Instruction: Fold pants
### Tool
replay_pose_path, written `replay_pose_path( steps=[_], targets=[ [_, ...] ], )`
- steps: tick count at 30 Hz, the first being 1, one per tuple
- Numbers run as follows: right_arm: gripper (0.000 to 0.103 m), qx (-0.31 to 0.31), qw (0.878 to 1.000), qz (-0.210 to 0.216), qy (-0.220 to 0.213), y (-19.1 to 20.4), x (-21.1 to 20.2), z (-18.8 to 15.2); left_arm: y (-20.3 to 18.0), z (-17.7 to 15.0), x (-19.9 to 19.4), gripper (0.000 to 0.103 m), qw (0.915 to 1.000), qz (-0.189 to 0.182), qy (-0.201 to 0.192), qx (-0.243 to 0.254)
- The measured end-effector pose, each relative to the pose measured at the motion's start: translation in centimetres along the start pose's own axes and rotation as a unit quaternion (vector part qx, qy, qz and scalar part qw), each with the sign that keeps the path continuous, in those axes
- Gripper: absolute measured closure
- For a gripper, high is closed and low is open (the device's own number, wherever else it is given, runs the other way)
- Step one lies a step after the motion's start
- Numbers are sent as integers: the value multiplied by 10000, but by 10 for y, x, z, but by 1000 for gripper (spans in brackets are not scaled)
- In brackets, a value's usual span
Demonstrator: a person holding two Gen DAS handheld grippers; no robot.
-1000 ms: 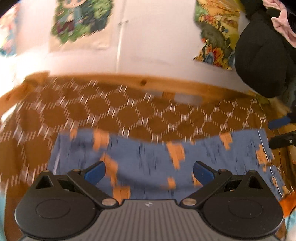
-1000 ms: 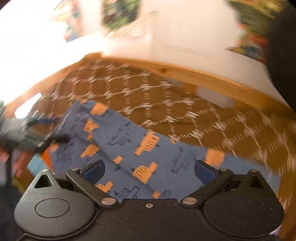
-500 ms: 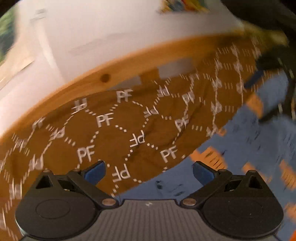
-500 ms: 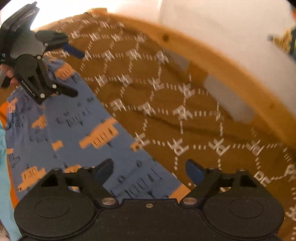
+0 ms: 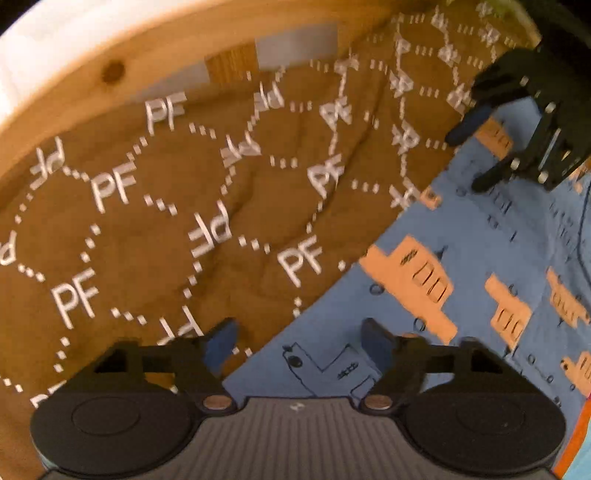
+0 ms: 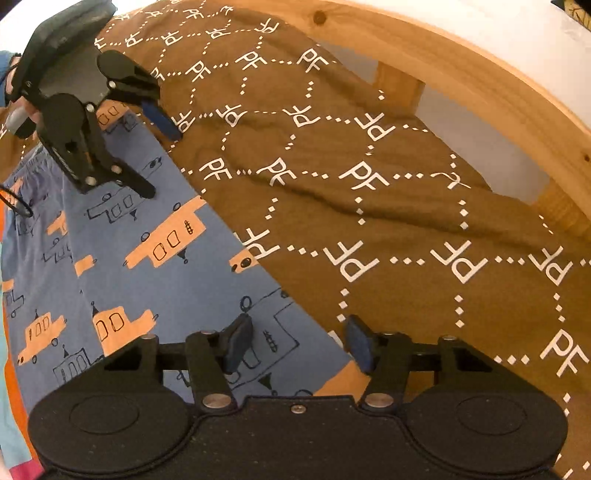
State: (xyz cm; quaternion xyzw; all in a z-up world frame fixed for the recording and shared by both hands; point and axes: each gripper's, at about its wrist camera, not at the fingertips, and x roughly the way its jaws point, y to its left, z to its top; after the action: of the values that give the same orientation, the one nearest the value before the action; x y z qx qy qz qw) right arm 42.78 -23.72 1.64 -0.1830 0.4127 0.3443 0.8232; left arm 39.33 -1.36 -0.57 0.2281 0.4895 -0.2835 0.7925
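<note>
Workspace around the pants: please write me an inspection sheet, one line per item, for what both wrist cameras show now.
Surface: brown bedspread with white PF hexagon print, wrinkled, on a wooden bed frame.
Job's things: blue pants with orange car print, lying flat on the bedspread.
Clutter: orange and light blue fabric beside the pants.
Grippers: left gripper and right gripper both open, each low over the pants' edge where it meets the bedspread; neither holds cloth.
Cables: thin dark cable near the left gripper.
Surroundings: white wall behind the frame.
</note>
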Motion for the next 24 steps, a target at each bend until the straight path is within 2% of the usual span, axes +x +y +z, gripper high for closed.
replay_pose_path(
  steps=[1, 2, 3, 4, 5, 6, 8, 10, 13, 15, 17, 19, 22, 24],
  targets=[
    [59, 6, 10000, 0, 7, 1, 0, 1, -1, 0, 5, 55, 9998, 80, 176, -2],
    [67, -3, 10000, -14, 8, 2, 0, 2, -4, 0, 7, 56, 9995, 188, 239, 68],
    [71, -26, 10000, -9, 12, 4, 0, 2, -8, 0, 7, 61, 9993, 254, 235, 172],
    [79, -65, 10000, -3, 25, 6, 0, 2, -10, -1, 6, 76, 9991, 285, 227, 220],
    [86, -129, 9999, -27, 44, 9, 0, 2, -10, -2, 4, 86, 9991, 311, 220, 207],
    [89, -196, 9998, -86, 43, 12, 0, 2, -10, -2, 2, 98, 9991, 339, 217, 157],
    [101, -353, 9991, -236, -5, 18, -2, 4, -7, -4, -5, 102, 9992, 356, 149, -89],
    [103, -449, 9982, -393, -92, 21, -7, 5, -6, -6, -19, 103, 9987, 439, -39, -263],
    [103, -451, 9961, -674, -335, 20, -17, 10, -10, -3, -41, 103, 9956, 777, -469, -236],
    [103, -433, 9930, -975, -502, 16, -22, 16, -6, 2, -53, 103, 9899, 1107, -758, -467],
    [103, -383, 9883, -1299, -705, 12, -24, 23, -3, 12, -63, 103, 9804, 1493, -1099, -661],
    [103, -312, 9822, -1638, -865, 8, -23, 30, -1, 23, -61, 103, 9727, 1768, -1330, -699],
    [103, -261, 9746, -2048, -864, -2, -13, 39, 7, 37, -47, 103, 9723, 1733, -1254, -942],
    [103, -148, 9741, -2115, -786, -10, -5, 41, 10, 38, -32, 102, 9736, 1735, -1123, -969]
  ],
)
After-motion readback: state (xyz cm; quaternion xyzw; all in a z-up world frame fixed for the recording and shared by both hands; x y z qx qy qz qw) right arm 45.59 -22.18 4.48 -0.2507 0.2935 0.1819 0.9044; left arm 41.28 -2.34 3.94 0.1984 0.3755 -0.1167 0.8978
